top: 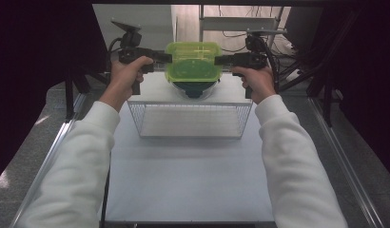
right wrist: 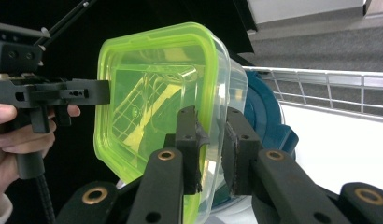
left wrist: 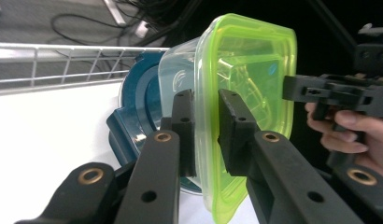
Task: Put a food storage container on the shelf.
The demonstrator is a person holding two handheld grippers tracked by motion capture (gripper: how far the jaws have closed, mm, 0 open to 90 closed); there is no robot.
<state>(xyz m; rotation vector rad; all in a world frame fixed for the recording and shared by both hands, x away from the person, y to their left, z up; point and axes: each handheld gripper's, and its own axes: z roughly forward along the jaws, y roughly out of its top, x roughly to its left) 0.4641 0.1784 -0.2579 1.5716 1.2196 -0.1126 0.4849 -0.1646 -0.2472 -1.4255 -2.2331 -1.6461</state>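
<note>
Gripping the green-lidded container point(top: 192, 64) by opposite rims, both grippers' fingers point(left wrist: 185, 123) hold it above a blue-lidded container point(top: 195, 89).

We see a white table point(top: 183, 175); a wire basket point(top: 190, 119) stands toward its far edge, a blue-lidded container point(top: 195, 88) just behind it.

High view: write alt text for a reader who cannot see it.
Two hands in white sleeves hold a clear container with a lime-green lid between a left claw and a right claw, each clamped on one side of its rim. It hangs above a dark blue lidded container, just beyond a wire basket on the white table.
</note>
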